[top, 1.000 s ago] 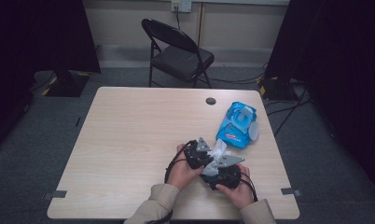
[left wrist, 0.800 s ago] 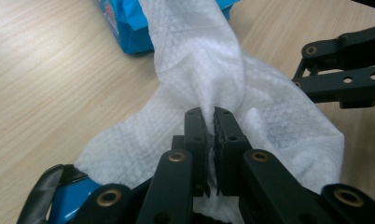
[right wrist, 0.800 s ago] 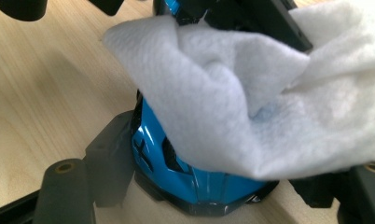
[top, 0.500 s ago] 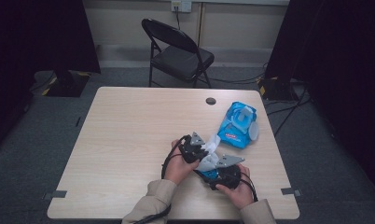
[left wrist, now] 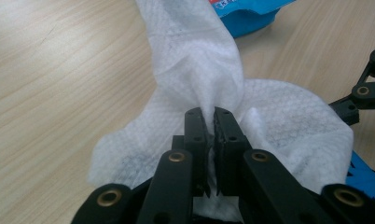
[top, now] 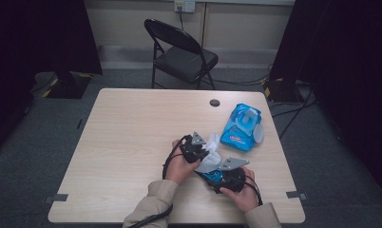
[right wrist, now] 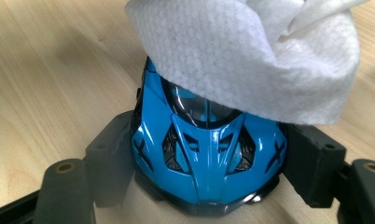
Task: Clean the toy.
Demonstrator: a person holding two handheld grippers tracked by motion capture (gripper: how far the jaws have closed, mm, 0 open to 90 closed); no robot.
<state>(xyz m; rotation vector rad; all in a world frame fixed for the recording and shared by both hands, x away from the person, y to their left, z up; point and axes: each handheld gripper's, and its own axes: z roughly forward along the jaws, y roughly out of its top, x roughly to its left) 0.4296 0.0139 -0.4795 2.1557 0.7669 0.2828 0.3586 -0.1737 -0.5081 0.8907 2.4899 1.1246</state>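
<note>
My left gripper (top: 202, 148) (left wrist: 211, 114) is shut on a white wet wipe (top: 209, 159) (left wrist: 195, 70), its jaws pinching a bunched fold. The wipe drapes over the front of a shiny blue toy car (right wrist: 209, 158) (top: 212, 176). My right gripper (top: 218, 175) (right wrist: 212, 154) is shut on the car, with one pad against each of its sides, low over the table's front right part. In the right gripper view the wipe (right wrist: 251, 60) covers the car's far end. The two grippers are close together, left one just beyond and to the left of the right one.
A blue pack of wipes (top: 241, 127) (left wrist: 246, 11) with its lid open lies on the wooden table (top: 132, 133) beyond the grippers. A small black disc (top: 214, 102) sits near the far edge. A black folding chair (top: 182, 52) stands behind the table.
My left gripper has shifted a little to the left with the wipe, dragging it across the car. The right hand and the car have stayed put.
</note>
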